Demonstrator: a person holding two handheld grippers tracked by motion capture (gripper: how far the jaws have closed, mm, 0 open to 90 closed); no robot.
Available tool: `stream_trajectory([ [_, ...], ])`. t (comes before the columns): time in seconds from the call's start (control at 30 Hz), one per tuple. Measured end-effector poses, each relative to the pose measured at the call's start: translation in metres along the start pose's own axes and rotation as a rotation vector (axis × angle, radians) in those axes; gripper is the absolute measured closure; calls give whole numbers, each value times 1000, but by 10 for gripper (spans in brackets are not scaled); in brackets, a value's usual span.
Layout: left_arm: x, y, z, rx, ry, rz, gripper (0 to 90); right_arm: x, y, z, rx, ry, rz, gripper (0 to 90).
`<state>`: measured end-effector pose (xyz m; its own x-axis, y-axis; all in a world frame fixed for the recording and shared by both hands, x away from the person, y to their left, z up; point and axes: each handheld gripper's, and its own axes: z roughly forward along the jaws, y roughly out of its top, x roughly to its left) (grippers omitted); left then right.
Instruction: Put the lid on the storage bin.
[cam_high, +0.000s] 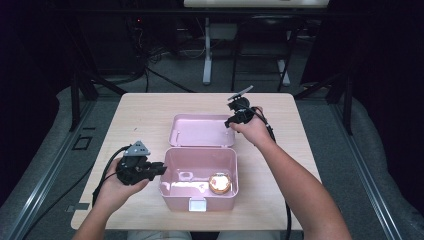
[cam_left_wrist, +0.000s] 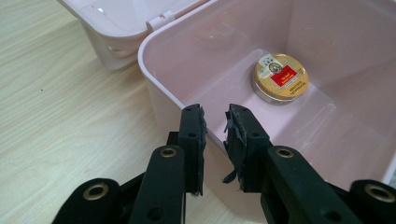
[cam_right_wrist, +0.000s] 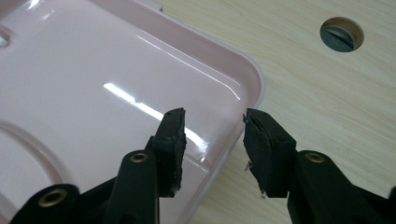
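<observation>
Glossy pink plastic box (cam_high: 199, 196), rounded corners, sits mid wooden desk (cam_high: 135, 120), hinged lid (cam_high: 202, 131) flat open behind. Round gold tin (cam_left_wrist: 280, 77) inside. Left hand-held gripper (cam_left_wrist: 215, 114) straddles box wall, pads not quite touching; right hand-held gripper (cam_right_wrist: 213, 120) spread astride lid rim.

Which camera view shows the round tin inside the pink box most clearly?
The left gripper view: the tin lies close, and its gold lid with a red label is visible. In the high view it is a small, glaring spot.
</observation>
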<state>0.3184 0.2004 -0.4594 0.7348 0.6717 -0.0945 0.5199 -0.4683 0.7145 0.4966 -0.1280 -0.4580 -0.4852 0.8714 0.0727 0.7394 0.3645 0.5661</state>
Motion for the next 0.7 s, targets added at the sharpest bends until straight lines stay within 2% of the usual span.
stream_trajectory([
  [0.1,0,0,0,-1,1,2,756,-1,2,4,6,4,6,575],
  [0.23,0,0,0,0,0,1,756,-5,8,11,14,-19,7,571],
  [0.6,-2,0,0,-1,13,5,758,-17,12,21,13,-8,96,582],
  [0.7,-2,0,0,-1,12,5,758,-18,12,26,11,-10,103,588],
])
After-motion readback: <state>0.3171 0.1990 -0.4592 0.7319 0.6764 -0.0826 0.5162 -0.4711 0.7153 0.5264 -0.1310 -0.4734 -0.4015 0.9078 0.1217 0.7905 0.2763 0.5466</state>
